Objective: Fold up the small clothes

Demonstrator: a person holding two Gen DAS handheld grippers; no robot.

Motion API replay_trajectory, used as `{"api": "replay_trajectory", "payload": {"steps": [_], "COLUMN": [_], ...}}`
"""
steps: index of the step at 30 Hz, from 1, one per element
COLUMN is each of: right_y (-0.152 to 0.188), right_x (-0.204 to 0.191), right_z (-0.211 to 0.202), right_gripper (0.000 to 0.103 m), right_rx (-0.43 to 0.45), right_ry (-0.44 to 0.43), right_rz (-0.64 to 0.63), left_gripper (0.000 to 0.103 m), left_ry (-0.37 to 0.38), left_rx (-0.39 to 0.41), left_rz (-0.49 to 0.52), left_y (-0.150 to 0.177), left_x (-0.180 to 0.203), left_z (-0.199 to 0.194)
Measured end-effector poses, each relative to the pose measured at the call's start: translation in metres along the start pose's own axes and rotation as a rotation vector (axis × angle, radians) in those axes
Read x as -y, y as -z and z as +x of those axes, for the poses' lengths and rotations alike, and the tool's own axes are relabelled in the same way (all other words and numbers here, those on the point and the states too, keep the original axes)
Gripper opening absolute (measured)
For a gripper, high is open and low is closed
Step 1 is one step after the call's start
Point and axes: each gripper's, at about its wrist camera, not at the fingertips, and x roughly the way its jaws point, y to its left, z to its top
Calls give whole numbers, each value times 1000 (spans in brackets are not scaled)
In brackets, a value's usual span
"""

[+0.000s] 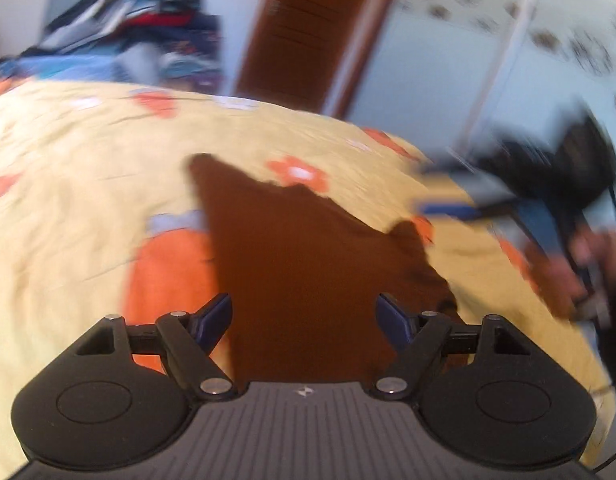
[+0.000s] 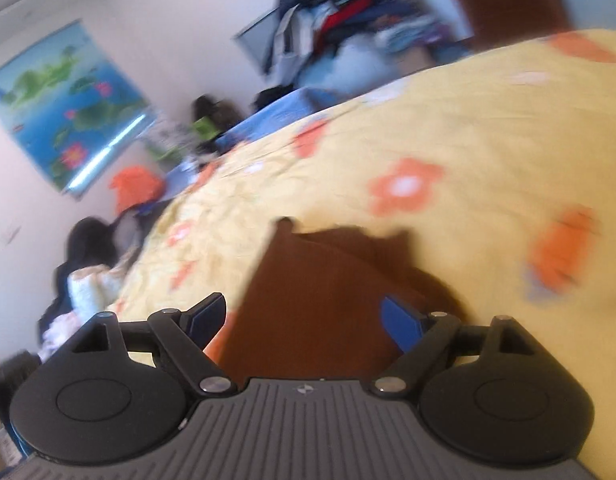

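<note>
Meanwhile both tongs, left [image 1: 304,316] and right [image 2: 304,316], hang spread wide and empty above a brown garment [image 1: 304,256] lying on the yellow flowered bedspread [image 1: 68,160]; motion blur softens everything.

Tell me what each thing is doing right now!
Left gripper: open, holding nothing.
Right gripper: open, holding nothing.
Brown cloth: lying on the bed, looks partly folded.
Orange cloth: lying beside the brown one.
Bedspread: spread out, wrinkled.
Clothes pile: heaped, unfolded.
</note>
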Motion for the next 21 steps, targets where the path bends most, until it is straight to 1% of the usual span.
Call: {"api": "replay_trajectory", "payload": {"steps": [1, 2, 3, 4, 5, 6, 7, 8, 10, 12, 14, 15, 16, 17, 18, 19, 20, 21], "right_y": [-7, -11, -14, -15, -15, -11, -9, -11, -10, -12, -16, -18, -25, -31, -32, -31, -28, -25], "right_x": [-5, -9, -13, -11, -7, 2, 3, 7, 6, 3, 10, 13, 19, 25, 33, 37, 41, 42], "right_z": [20, 41, 60, 77, 98, 110, 106, 107, 98, 90, 79, 68, 67, 70, 79, 89, 99, 104], "right_gripper": [86, 86, 87, 88, 90, 92, 96, 99, 97, 93, 93, 94, 94, 95, 92, 89, 83, 80], "right_rx": [-35, -71, -109, -147, -184, -211, -138, -147, -150, -151, -95, -56, -30, -30, -55, -88, -120, -127], "right_ry": [-30, -56, -62, -28, 72, 174, 139, 133, 129, 147, 157, 154, 164, 194, 234, 276, 306, 325], "right_rz": [8, 21, 18, -8, -39, -54, -107, -91, -64, -80, -48, -26, -6, 5, 6, -5, -19, -44], "left_gripper": [79, 79, 81, 88, 93, 93, 93, 93, 93, 93, 93, 93, 93, 93, 93, 93, 93, 93], "left_ry": [-9, -32, -71, -104, -115, -118, -124, -121, -88, -61, -92, -119, -149, -172, -179, -184, -199, -209], "left_rx": [-30, -66, -89, -93, -91, -96, -99, -102, -85, -49, -24, -24, -32, -49, -63, -77, -92, -110], "left_rz": [35, 69, 105, 151, 190, 214, 233, 242, 211, 157, 106, 79, 49, 15, -11, -31, -50, -60], "left_y": [1, 4, 7, 10, 11, 12, 13, 12, 5, -7, -24, -34, -43, -52, -60, -67, -74, -78], "left_x": [9, 15, 20, 27, 33, 36, 38, 38, 30, 14, -6, -17, -29, -40, -50, -58, -64, -68], "left_z": [13, 26, 37, 44, 49, 52, 52, 50, 37, 27, 30, 36, 44, 55, 66, 78, 91, 104]}}
